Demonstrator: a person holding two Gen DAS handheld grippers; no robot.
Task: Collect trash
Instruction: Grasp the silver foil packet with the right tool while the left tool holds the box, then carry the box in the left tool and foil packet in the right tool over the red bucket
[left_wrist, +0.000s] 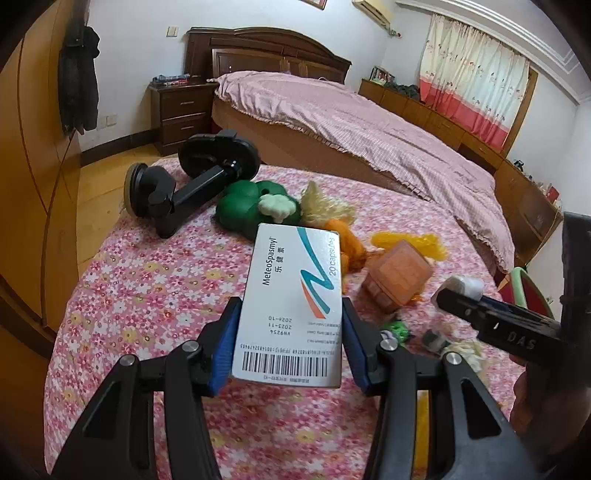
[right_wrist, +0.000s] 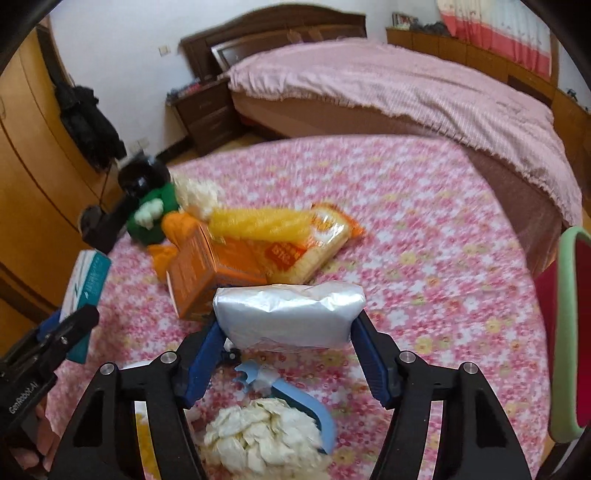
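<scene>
In the left wrist view, my left gripper (left_wrist: 291, 332) is shut on a white medicine box (left_wrist: 295, 295), held upright above the table between the blue pads. My right gripper (right_wrist: 288, 328) is shut on a silver foil packet (right_wrist: 288, 314) that spans both pads. The left wrist view shows the right gripper (left_wrist: 456, 295) at the right, with the pale packet end (left_wrist: 467, 285) at its tip. Below it lie a crumpled white tissue (right_wrist: 262, 443) and a light blue plastic piece (right_wrist: 295, 398). My left gripper (right_wrist: 74, 325) with the box (right_wrist: 86, 280) shows at the left of the right wrist view.
A pink floral cloth (right_wrist: 424, 240) covers the table. On it lie an orange carton (right_wrist: 207, 273), a cracker packet (right_wrist: 317, 243), a yellow tuft (right_wrist: 258, 221), a green plush toy (left_wrist: 243, 208) and a black suction mount (left_wrist: 199, 177). A bed (left_wrist: 351, 122) stands behind, a chair (right_wrist: 569, 332) at right.
</scene>
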